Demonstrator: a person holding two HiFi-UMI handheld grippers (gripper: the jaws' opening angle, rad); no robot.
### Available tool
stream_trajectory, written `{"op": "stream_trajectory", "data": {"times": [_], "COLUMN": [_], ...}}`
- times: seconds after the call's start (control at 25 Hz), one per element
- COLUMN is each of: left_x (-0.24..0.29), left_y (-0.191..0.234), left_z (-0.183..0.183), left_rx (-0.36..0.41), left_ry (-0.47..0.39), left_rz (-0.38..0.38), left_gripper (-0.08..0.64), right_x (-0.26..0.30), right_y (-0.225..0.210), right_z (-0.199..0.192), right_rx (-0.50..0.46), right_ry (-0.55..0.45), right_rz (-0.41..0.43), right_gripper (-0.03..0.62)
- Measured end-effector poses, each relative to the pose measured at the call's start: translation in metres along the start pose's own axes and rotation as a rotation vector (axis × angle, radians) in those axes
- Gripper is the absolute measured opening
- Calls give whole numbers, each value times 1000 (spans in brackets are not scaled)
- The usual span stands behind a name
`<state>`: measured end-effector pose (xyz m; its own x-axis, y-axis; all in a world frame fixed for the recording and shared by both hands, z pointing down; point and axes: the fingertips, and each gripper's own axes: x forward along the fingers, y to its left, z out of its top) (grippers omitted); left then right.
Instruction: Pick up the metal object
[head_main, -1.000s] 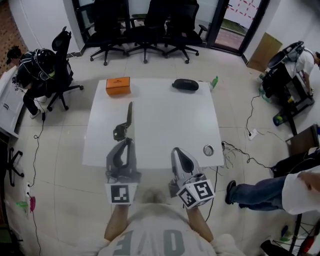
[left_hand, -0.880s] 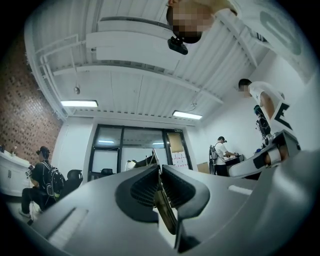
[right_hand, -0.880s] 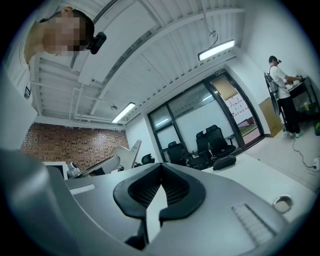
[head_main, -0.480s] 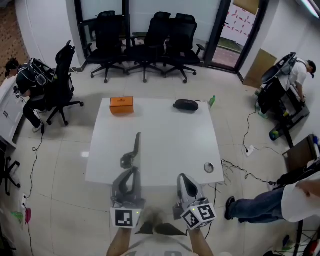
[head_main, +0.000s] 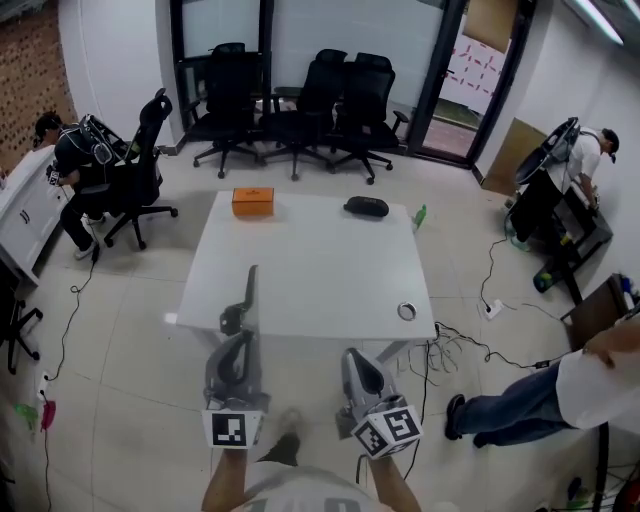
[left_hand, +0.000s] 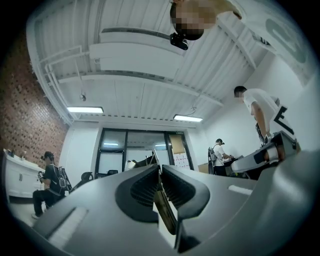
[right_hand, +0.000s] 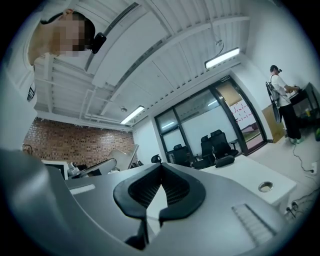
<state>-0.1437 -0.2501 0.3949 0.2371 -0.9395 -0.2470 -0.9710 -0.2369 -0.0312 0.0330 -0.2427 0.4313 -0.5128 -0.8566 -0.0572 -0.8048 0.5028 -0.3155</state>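
The metal object (head_main: 244, 297) is a long, thin dark bracket with a wider foot at its lower end. My left gripper (head_main: 240, 338) is shut on that foot, and the bar sticks out past the jaws, in front of the white table's near edge (head_main: 300, 330). In the left gripper view the metal strip (left_hand: 165, 212) is pinched between the ribbed pads, which point up at the ceiling. My right gripper (head_main: 353, 356) is beside it, a little to the right. Its jaws (right_hand: 161, 172) are shut with nothing between them.
On the table's far side lie an orange box (head_main: 252, 201), a black case (head_main: 366, 206) and a green bottle (head_main: 420, 215). A round cable port (head_main: 406, 311) sits near the front right corner. Office chairs (head_main: 290, 110) stand behind; people work at both sides.
The view has drawn back from the table. Both grippers, the left still holding the metal object, now sit off the table's near edge instead of over its top.
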Motion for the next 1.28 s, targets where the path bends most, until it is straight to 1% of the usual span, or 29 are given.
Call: {"op": "stream_trajectory", "data": {"times": [0.16, 0.36, 0.48, 0.56, 0.68, 0.76, 0.84, 0.92, 1.0, 1.12, 1.2, 1.28], "left_x": [-86, -190, -235, -259, -286, -293, -301, -317, -330, -343, -349, -348], "left_y": [-18, -44, -57, -62, -67, -72, -81, -90, -94, -89, -89, -92], "left_z": [24, 49, 70, 81, 94, 105, 113, 121, 126, 116, 109, 110], "left_rx": [47, 38, 24, 21, 13, 11, 15, 16, 13, 0, -21, -29], "left_ry": [-53, -14, -12, -11, -26, -51, -65, -59, -58, -41, -6, 21], "left_rz": [31, 63, 81, 76, 54, 31, 0, -18, -27, -27, -34, -48], "left_gripper": [20, 20, 20, 20, 19, 20, 20, 20, 20, 20, 20, 20], "right_x": [-92, -195, -236, -256, -282, -293, -306, -320, -328, -336, -341, -341], "right_y": [33, 77, 94, 108, 135, 150, 160, 171, 184, 197, 202, 203], "right_z": [-17, -20, -12, -8, -2, 4, 6, 2, -3, -10, -17, -20], "right_rx": [11, 5, 14, 24, -10, -46, -69, -69, -66, -64, -85, -70], "right_ry": [-22, -15, -28, -37, -58, -81, -79, -58, -56, -48, -26, -22], "right_rz": [-8, -17, -30, -35, -37, -40, -52, -56, -39, -48, -59, -69], "right_gripper": [11, 11, 11, 11, 11, 11, 11, 9, 11, 11, 9, 9]}}
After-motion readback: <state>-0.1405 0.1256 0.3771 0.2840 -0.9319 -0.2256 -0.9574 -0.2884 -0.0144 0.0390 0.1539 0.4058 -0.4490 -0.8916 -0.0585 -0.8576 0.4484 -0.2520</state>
